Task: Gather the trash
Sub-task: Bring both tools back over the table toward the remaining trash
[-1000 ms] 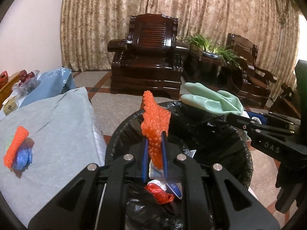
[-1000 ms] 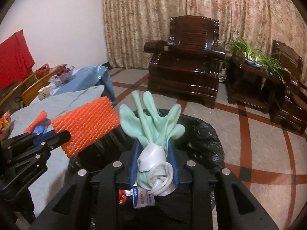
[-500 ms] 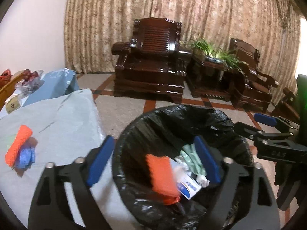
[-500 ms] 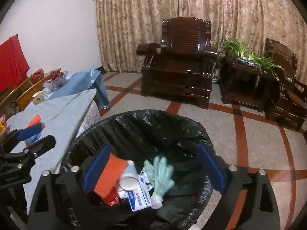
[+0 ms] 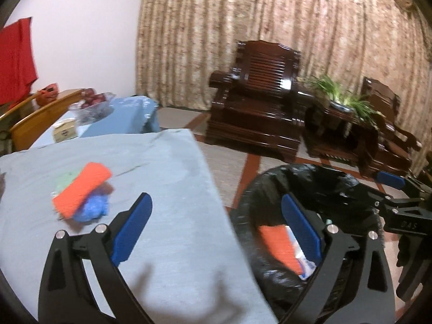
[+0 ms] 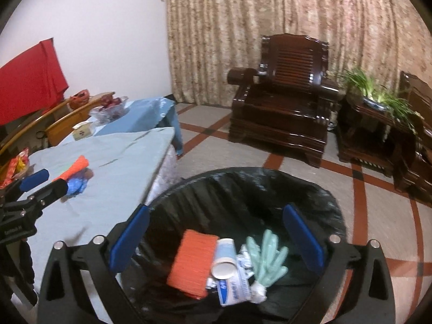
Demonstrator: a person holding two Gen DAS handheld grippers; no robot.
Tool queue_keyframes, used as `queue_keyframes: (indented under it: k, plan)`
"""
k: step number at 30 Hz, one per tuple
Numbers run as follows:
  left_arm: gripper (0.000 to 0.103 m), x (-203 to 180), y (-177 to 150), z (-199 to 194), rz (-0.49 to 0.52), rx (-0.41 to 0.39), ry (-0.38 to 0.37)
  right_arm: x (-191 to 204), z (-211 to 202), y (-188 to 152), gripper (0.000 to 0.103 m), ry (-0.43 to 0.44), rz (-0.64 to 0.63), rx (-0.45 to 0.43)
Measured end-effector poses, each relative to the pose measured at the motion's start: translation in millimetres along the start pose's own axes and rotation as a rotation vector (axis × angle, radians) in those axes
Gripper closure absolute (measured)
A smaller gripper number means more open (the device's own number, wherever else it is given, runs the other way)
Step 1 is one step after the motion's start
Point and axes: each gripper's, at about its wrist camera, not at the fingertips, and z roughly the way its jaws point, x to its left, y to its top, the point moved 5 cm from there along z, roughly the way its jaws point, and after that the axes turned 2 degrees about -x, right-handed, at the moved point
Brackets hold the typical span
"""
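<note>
A black-lined trash bin [image 6: 243, 189] stands beside a table with a light blue cloth [image 5: 167, 178]. In the bin lie an orange foam net [image 6: 193, 263], a paper cup [image 6: 224, 259], a white and blue packet [image 6: 232, 289] and a green rubber glove [image 6: 267, 253]. My right gripper [image 6: 216, 237] is open and empty above the bin. My left gripper [image 5: 216, 229] is open and empty over the table's edge, between cloth and bin [image 5: 324, 189]. On the cloth lie another orange foam net [image 5: 81, 189] and a blue crumpled piece [image 5: 93, 210]; they also show in the right wrist view [image 6: 75, 170].
Dark wooden armchairs [image 6: 283, 102] and a side table with a plant [image 6: 378, 102] stand by the curtain. The far end of the table holds a bowl of red fruit [image 5: 91, 102] and a small box [image 5: 63, 132]. Wooden chair backs [image 5: 37, 118] stand at the left.
Both grippers opened and dropped the orange net and the green glove into the bin. My left gripper has since swung left over the table's edge; the right one has pulled back slightly.
</note>
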Motion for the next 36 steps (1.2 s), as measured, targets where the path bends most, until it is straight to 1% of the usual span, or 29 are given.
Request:
queue_keyframes:
  k: [4,12,17,22,29,36]
  plan:
    - [0.009,30,-1,-9,-0.027,-0.005,0.060,29,7,6,0.006,0.041,-0.033,-0.006]
    - [0.009,90,-7,-26,-0.075,-0.011,0.177,76,21,13,0.006,0.102,-0.075,-0.011]
    - [0.009,130,-13,-35,-0.103,-0.015,0.253,107,38,17,0.006,0.130,-0.101,-0.010]
    - [0.009,170,-19,-41,-0.129,-0.013,0.325,143,57,23,0.006,0.180,-0.113,0.000]
    - [0.009,219,-24,-43,-0.169,-0.006,0.395,209,87,27,0.006,0.258,-0.163,0.018]
    - [0.009,270,-27,-43,-0.204,-0.001,0.452,269,116,21,0.006,0.321,-0.207,0.047]
